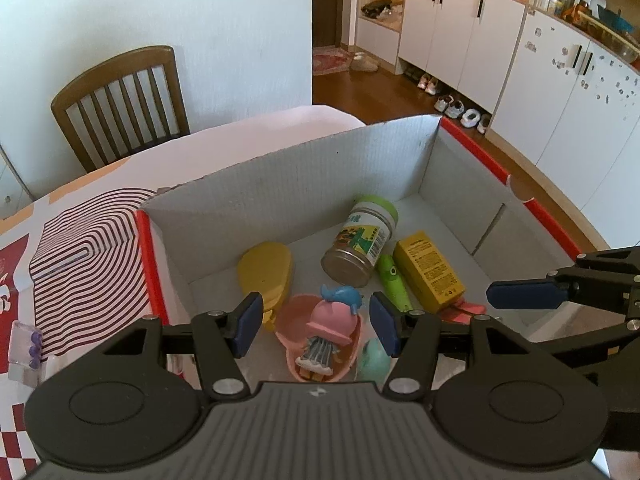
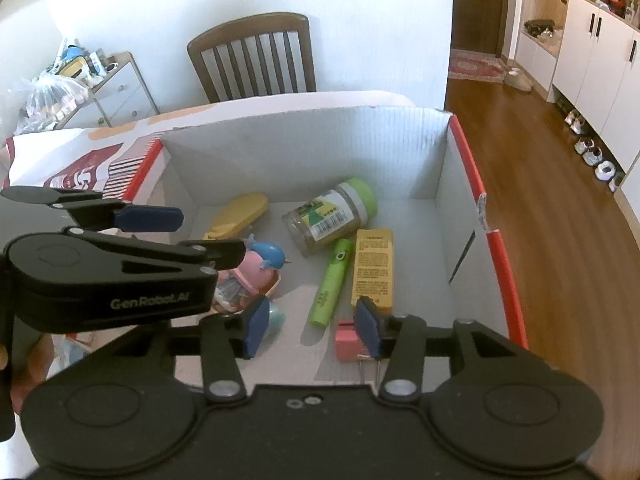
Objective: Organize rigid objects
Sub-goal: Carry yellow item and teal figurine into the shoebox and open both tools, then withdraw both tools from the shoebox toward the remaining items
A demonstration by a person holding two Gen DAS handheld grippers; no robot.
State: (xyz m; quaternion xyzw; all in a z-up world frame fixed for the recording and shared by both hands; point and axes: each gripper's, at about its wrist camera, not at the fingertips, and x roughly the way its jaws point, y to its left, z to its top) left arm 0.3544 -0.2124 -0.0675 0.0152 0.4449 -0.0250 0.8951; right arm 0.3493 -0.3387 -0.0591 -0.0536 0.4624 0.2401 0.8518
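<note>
Cardboard box (image 1: 304,168) with red edges sits on the table, holding a jar (image 1: 360,242) on its side, a yellow carton (image 1: 428,270), a green tube (image 1: 394,284), a yellow case (image 1: 266,270), a pink doll (image 1: 324,332) in a pink shell and a pink clip (image 2: 348,340). Left gripper (image 1: 316,324) hangs over the doll, jaws half open, gripping nothing. Right gripper (image 2: 310,330) stands above the near right part of the box, jaws apart and empty, its right pad just beside the pink clip.
</note>
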